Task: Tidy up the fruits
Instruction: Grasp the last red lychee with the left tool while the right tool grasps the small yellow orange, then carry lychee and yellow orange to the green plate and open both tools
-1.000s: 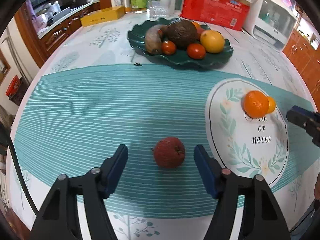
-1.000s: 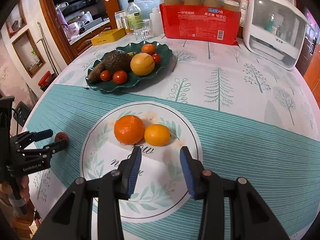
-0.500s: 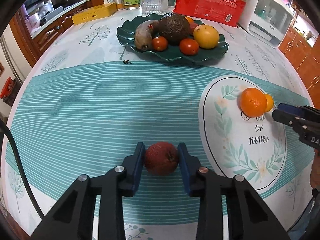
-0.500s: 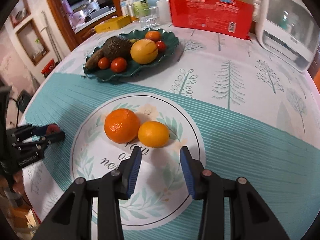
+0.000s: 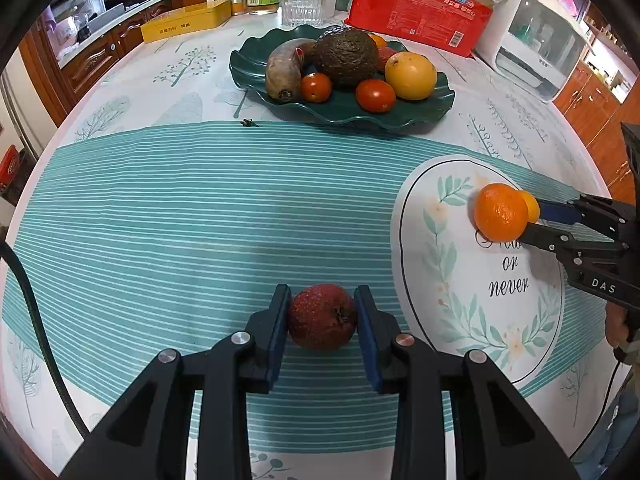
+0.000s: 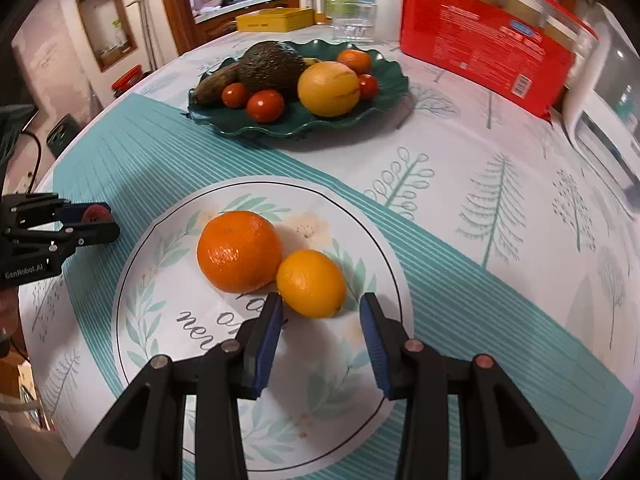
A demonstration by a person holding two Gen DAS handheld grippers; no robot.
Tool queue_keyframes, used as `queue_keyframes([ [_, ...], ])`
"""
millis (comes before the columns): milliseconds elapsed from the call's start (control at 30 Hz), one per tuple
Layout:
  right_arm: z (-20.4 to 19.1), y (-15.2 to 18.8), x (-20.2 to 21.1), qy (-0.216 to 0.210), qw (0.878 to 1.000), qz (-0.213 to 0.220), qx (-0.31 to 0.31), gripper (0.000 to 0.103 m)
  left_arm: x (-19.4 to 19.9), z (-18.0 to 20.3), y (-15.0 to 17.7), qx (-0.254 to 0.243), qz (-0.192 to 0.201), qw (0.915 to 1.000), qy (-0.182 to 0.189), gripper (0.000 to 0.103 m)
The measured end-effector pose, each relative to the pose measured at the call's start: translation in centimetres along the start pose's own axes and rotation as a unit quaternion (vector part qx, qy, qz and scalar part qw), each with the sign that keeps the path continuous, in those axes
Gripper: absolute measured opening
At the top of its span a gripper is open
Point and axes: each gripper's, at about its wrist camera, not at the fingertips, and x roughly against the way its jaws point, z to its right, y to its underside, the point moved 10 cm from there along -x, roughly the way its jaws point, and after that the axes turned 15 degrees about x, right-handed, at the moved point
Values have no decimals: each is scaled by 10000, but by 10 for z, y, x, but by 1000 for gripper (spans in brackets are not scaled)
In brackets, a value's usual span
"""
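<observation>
A small red fruit rests on the teal striped cloth, and my left gripper is shut on it, both blue pads pressing its sides. The right wrist view shows that gripper at the far left with the red fruit between its tips. On the white printed plate lie an orange and a smaller yellow citrus, touching each other. My right gripper is open, its tips on either side of the yellow citrus's near half. In the left wrist view it reaches in beside the orange.
A dark green wavy plate at the back holds an avocado, tomatoes, a large yellow fruit and a brownish long fruit. Behind it stand a red package, a glass, bottles, a yellow box and a white appliance. A person's hand shows at the right edge.
My left jaws have closed onto the red fruit. My right gripper has moved forward and down toward the yellow citrus and rolled, so the plate now looks tilted.
</observation>
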Motion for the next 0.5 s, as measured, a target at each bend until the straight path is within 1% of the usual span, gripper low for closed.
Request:
queue_keyframes([
  [200, -2, -4, -4, -120, 9997, 6, 216, 40, 0, 0, -1, -2, 2, 10000, -12, 31],
  [433, -4, -5, -4, -70, 9993, 40, 353, 40, 0, 0, -1, -14, 0, 10000, -20, 31],
  [500, -6, -5, -4, -80, 9993, 72, 361, 36, -1, 0, -1, 2, -1, 10000, -15, 31],
])
